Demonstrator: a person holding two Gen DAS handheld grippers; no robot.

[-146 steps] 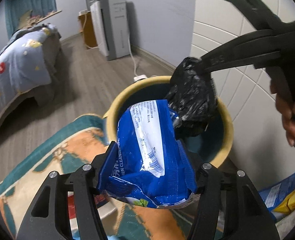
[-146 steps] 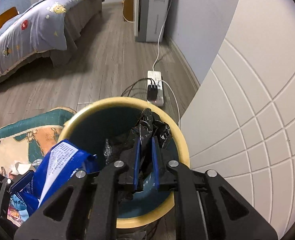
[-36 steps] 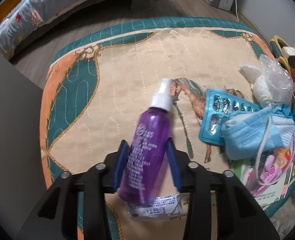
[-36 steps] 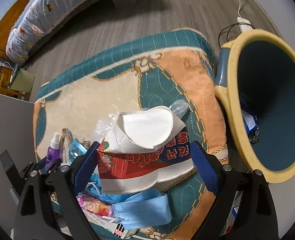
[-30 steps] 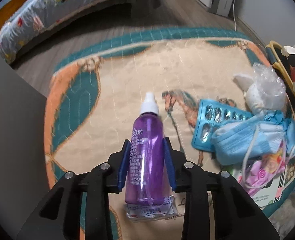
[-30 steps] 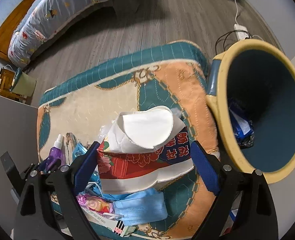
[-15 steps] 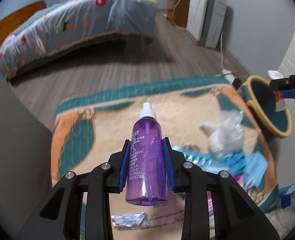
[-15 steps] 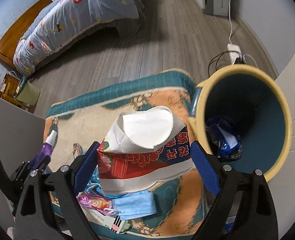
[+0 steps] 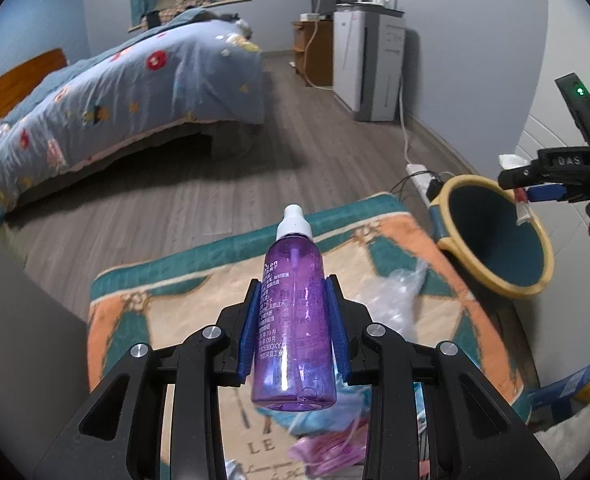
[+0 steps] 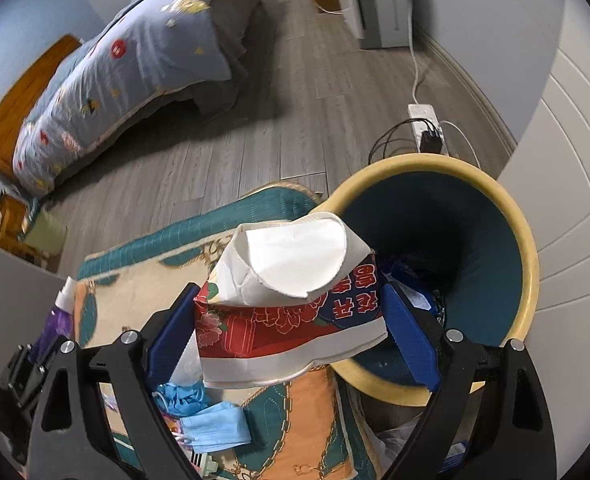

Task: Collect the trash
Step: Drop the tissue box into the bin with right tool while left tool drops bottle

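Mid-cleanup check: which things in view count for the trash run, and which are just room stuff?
For the job:
purple spray bottle
crushed paper carton
yellow-rimmed trash bin
blue face mask
clear plastic bag

Just lying about:
bed
power strip
patterned rug

Both grippers loaded, angled downward.
Left gripper [image 9: 295, 328] clamps a purple plastic spray bottle [image 9: 294, 320] between its pads; right gripper [image 10: 291, 320] pinches a crumpled red-and-white paper carton [image 10: 287, 312].
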